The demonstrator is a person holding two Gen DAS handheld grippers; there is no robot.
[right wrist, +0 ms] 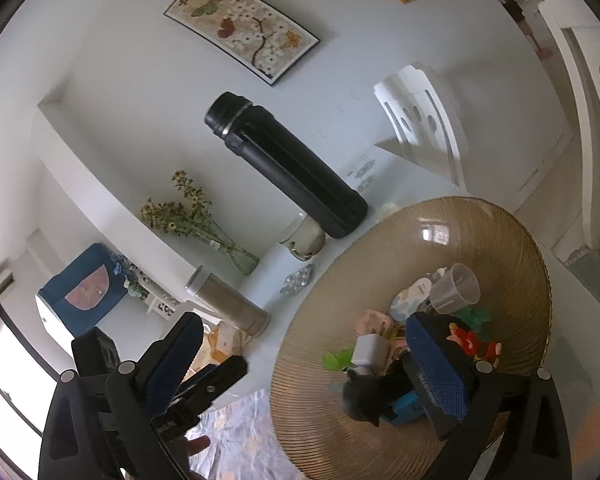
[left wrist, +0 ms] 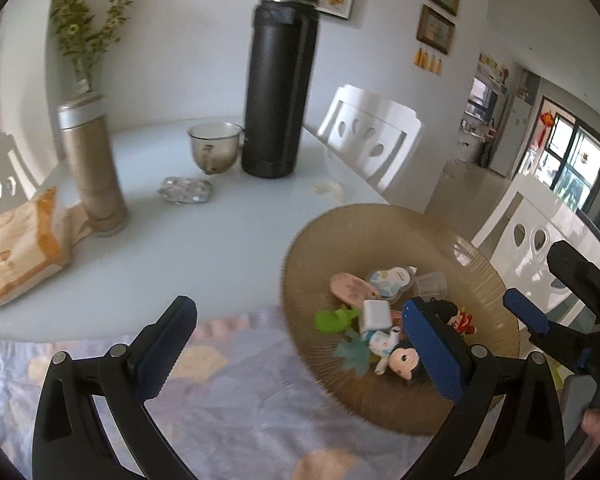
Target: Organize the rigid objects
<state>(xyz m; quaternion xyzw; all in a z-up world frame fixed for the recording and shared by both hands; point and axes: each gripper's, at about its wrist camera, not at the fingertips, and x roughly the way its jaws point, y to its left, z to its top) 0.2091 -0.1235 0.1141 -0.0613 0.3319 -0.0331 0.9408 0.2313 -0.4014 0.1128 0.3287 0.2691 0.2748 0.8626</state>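
A ribbed amber glass bowl [left wrist: 312, 264] sits at the table's near right edge and holds several small things: a black-haired doll [left wrist: 406, 362], a white cube [left wrist: 375, 314], a green toy [left wrist: 334, 318], a pink piece [left wrist: 350, 286] and a clear cup [left wrist: 430, 284]. My left gripper [left wrist: 300, 354] is open and empty, its right finger over the bowl's near side. My right gripper [right wrist: 304, 368] is open and empty above the bowl [right wrist: 480, 216], with its right finger over the toys. The right gripper also shows in the left wrist view [left wrist: 526, 312].
On the white table [left wrist: 220, 236] stand a tall black flask [left wrist: 280, 80], a gold flask [left wrist: 92, 172], a glass mug [left wrist: 214, 148], a blister pack [left wrist: 186, 190] and an orange-white packet [left wrist: 16, 252]. White chairs [left wrist: 370, 136] surround it. A patterned cloth [left wrist: 240, 400] lies below.
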